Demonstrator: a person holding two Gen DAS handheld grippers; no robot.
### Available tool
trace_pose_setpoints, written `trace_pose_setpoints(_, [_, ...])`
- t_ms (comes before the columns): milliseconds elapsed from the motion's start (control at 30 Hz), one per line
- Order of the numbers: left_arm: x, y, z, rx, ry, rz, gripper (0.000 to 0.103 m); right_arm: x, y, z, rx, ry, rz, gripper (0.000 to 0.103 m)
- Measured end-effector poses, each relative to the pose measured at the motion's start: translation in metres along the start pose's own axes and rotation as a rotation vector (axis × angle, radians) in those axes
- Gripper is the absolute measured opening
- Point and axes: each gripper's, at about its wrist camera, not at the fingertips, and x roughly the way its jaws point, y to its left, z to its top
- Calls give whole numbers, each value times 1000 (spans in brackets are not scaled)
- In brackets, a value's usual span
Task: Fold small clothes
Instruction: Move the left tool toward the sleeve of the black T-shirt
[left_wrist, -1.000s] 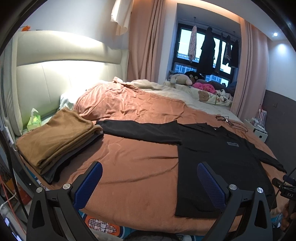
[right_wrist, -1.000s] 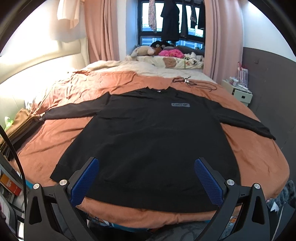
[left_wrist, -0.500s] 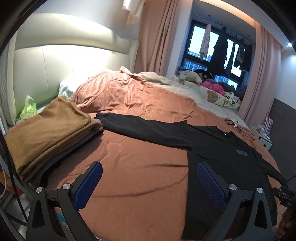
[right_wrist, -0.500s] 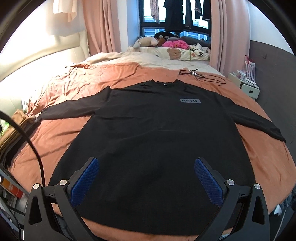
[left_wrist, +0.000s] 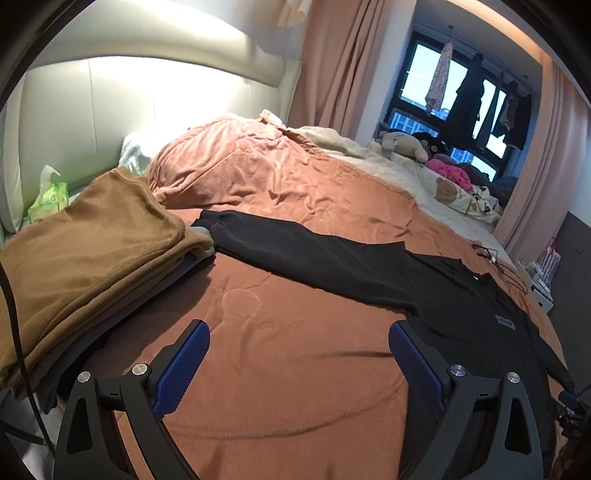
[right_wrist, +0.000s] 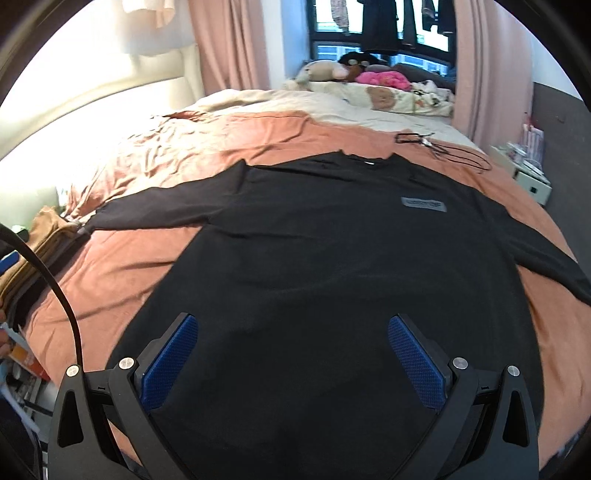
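Warm light glares off the padded cream headboard, washing it nearly white in both views. Dim daylight shows through the dark-framed window. The right-wrist view is softly blurred; fisheye bending and black vignette ring every edge.

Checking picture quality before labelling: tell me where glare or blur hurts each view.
Left wrist view: lit headboard glares, black shirt lacks detail. Right wrist view: headboard blown out, chest label smeared unreadable, rim bends.
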Motion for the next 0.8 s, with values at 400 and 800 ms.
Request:
trace_pose_setpoints(400, [71, -2, 24, -24, 64, 37, 89, 36, -11, 17, -17, 48, -11, 103])
trace_pose_setpoints(800, [138, 14, 50, -81, 99, 96, 83, 80, -29, 38, -64, 101, -50, 103])
